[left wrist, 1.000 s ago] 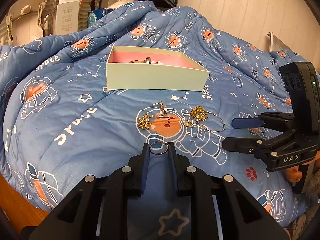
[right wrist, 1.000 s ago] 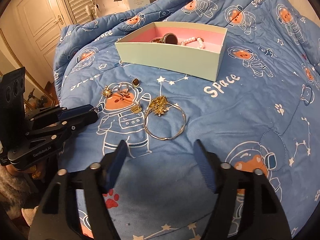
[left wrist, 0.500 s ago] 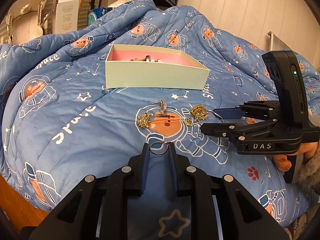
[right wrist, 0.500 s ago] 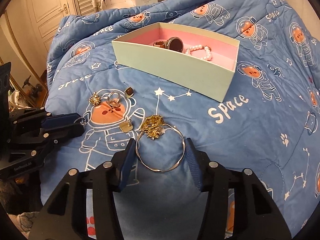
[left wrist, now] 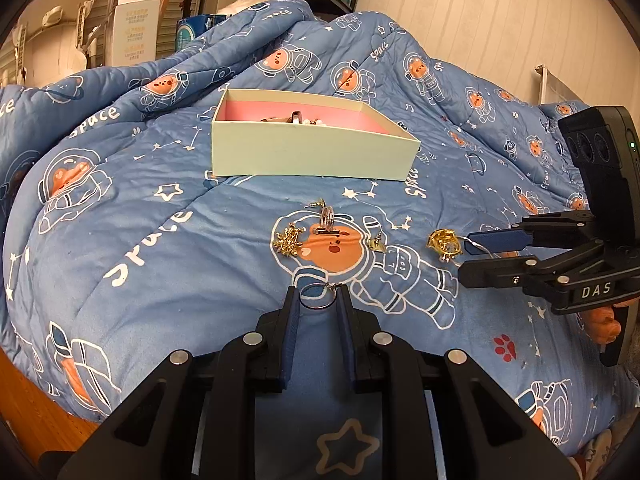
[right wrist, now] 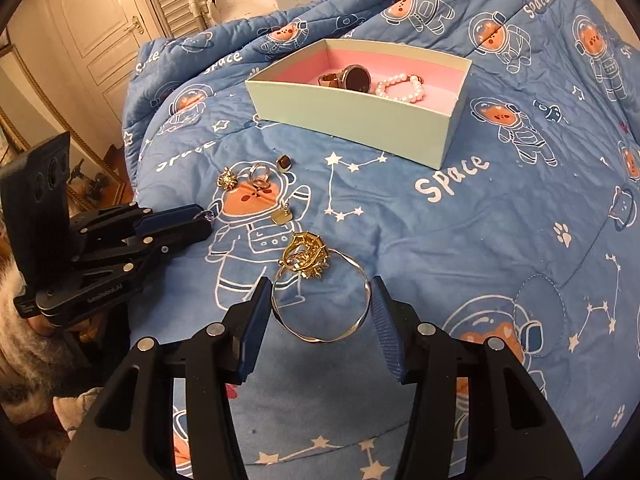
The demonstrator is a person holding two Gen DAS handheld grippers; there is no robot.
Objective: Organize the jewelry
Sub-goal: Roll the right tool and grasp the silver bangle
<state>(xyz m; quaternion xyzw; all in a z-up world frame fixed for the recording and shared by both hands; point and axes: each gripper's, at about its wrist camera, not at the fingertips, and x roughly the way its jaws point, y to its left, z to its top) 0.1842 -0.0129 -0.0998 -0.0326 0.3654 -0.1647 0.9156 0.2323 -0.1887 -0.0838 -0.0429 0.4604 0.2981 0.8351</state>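
Observation:
My left gripper (left wrist: 318, 294) is shut on a small silver hoop (left wrist: 316, 307), held just above the blue quilt. My right gripper (right wrist: 320, 284) has its pads pressed on both sides of a thin bangle (right wrist: 320, 340) that carries a gold charm (right wrist: 306, 256). In the left wrist view the right gripper (left wrist: 466, 258) stands at the right, with the charm (left wrist: 442, 244) at its tips. The pale green box (right wrist: 348, 108) with a pink lining holds a watch (right wrist: 354, 78) and a pearl bracelet (right wrist: 400, 90).
Loose pieces lie on the quilt between the grippers and the box: a gold starburst earring (left wrist: 288, 240), a silver ring (left wrist: 327, 216), a square gold earring (right wrist: 282, 216) and a brown stud (right wrist: 284, 162). The bed edge and a wooden floor (left wrist: 24, 392) are at the lower left.
My right gripper moved in over the bangle and narrowed its jaws onto it. The bangle and charm have shifted right in the left wrist view. The left gripper kept still.

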